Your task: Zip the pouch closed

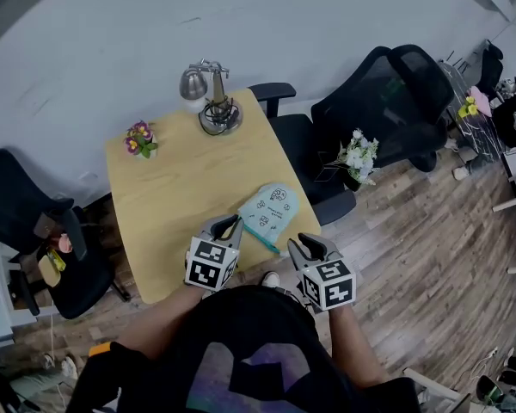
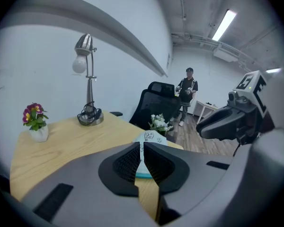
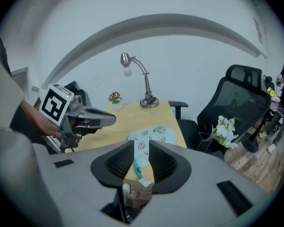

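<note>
The pouch (image 1: 271, 209), pale blue with small dark drawings too small to read, lies flat near the table's (image 1: 163, 188) front right edge, its teal zip side nearest me. My left gripper (image 1: 230, 224) hovers just short of it, jaws almost together on nothing. My right gripper (image 1: 301, 246) stands open and empty beside the zip end. A lamp (image 1: 208, 93) and a flower pot (image 1: 140, 138) sit well apart at the far side.
</note>
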Demonstrator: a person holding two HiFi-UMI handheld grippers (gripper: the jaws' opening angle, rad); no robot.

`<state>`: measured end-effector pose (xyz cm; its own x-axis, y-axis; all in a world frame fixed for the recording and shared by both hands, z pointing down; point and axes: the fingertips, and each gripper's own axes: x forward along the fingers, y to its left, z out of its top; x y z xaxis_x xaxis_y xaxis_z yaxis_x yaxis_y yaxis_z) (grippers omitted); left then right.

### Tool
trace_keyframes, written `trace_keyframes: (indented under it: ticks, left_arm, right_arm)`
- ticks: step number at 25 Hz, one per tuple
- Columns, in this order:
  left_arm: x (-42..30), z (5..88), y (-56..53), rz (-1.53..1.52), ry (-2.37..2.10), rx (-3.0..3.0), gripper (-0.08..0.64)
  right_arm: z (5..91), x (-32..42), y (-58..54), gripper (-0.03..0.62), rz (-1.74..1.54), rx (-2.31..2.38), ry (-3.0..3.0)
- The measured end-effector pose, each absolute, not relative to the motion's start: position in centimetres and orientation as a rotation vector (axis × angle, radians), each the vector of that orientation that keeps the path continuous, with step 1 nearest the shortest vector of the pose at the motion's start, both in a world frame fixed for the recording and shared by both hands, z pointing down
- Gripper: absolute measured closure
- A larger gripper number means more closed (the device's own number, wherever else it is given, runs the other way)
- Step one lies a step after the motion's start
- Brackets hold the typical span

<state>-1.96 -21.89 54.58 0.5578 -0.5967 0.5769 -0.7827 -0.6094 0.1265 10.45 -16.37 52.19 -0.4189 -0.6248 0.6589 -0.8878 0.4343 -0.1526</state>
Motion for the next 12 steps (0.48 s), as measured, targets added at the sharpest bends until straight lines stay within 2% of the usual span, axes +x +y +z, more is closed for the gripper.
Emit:
trace_keyframes:
  ticks: [2,8,12]
  left_arm:
    - [-1.1,51.9,-21.5,0.641,-1.128,2.487,0.537]
    - [1.1,42.6,-20.3,0.447,-1.176,2.667,0.537]
    - [1.5,37.8,-19.3,0.353,-1.235,2.766,0.537]
  right_arm:
    - [49.4,10.4,-17.2,0.482,0.6,1.344,-2.223]
    - [40.1,10.1,-18.5,0.554,0.327,1.554,-2.362]
    - [36.2,9.6,-18.0,0.574,0.2,1.619,-2.395]
